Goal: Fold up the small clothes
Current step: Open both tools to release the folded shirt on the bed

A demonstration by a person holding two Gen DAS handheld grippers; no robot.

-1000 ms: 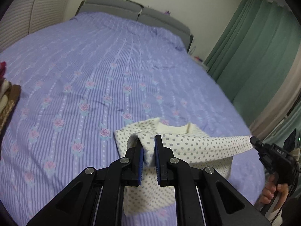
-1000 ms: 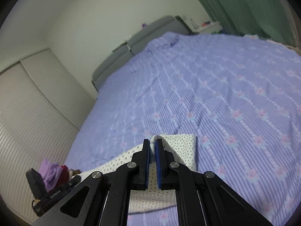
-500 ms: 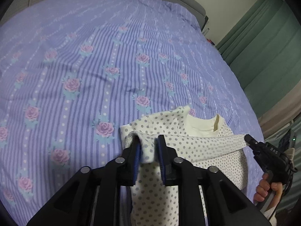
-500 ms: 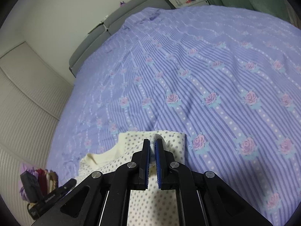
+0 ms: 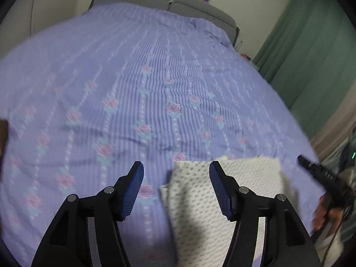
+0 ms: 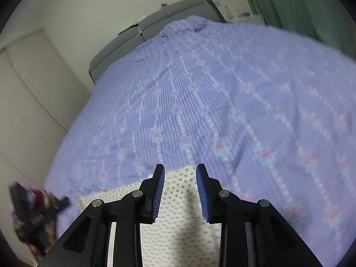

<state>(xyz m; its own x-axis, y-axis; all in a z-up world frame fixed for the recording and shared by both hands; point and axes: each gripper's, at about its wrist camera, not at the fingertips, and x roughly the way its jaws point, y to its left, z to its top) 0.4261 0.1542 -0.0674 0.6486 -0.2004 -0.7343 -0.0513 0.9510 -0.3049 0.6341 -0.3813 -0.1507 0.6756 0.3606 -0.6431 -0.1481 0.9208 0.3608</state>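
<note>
Nearest in both views, jaws apart and holding nothing: left gripper (image 5: 175,173) wide open above the left edge of the shirt (image 5: 222,200), right gripper (image 6: 180,178) open less wide above the far right part of the shirt (image 6: 178,222). Just beyond and below the fingers, dotted cream shirt lying flat on the near edge of the bed (image 5: 155,89), far edge straight, collar not visible now, so probably folded over once. Judged about midway: one fold laid down and released, maybe one more fold and some smoothing left; hard to say more because of blur. Compared with half a second ago, both grippers then clamped on the cloth, a strip of it stretched between them and the collar showing; now released, cloth dropped flat, grippers lifted a little. Farther, only striped rose cover, then grey headboard (image 5: 169,2) and green curtain (image 5: 311,55) at far right.
</note>
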